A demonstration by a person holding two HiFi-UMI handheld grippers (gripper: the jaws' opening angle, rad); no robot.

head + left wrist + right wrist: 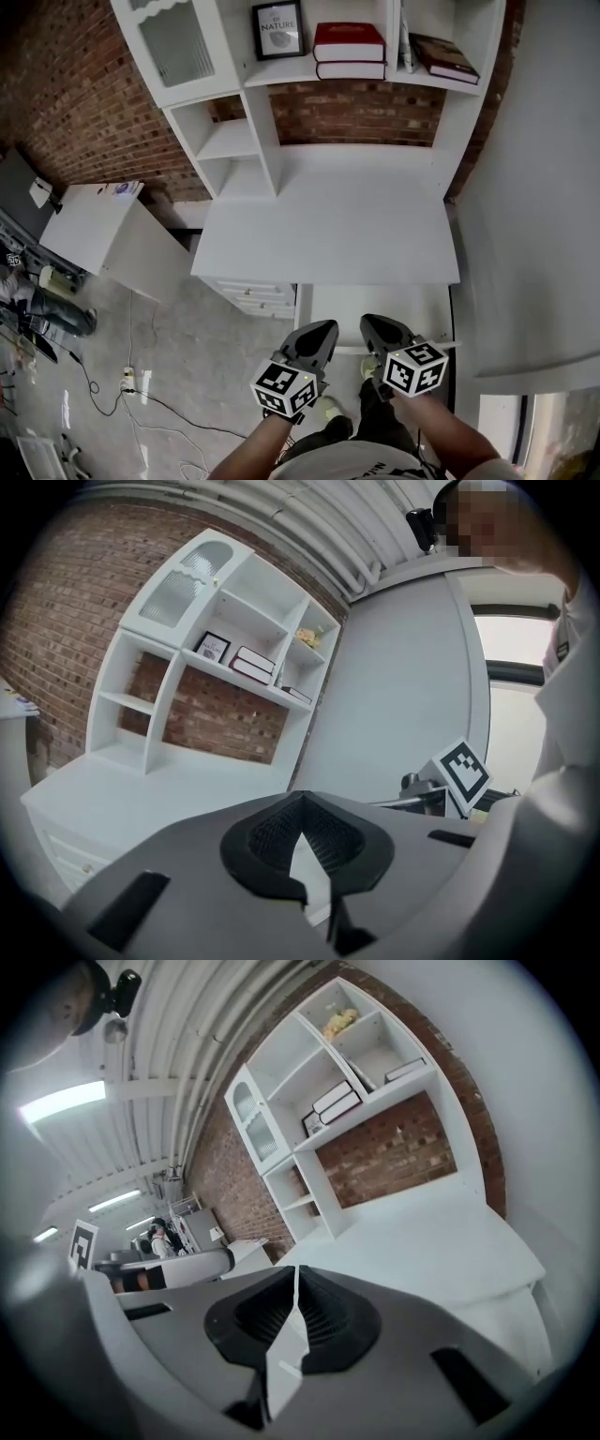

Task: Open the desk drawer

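Observation:
The white desk (328, 234) with its hutch stands ahead. Under the desk's front edge at the right, a shallow white drawer (375, 305) stands pulled out toward me. My left gripper (319, 337) and right gripper (380, 333) hang side by side above the drawer's front, touching nothing. In the left gripper view my left gripper (302, 799) is shut, its pad tips meeting with nothing between them. In the right gripper view my right gripper (296, 1274) is shut to a thin slit and holds nothing. Both point toward the desk top (422, 1241).
Books (349, 47) and a framed picture (278, 30) sit on the hutch shelves. A stack of small drawers (253, 295) is under the desk's left side. A white cabinet (94, 225) stands left, with cables (131, 384) on the floor. A grey wall (534, 187) closes the right.

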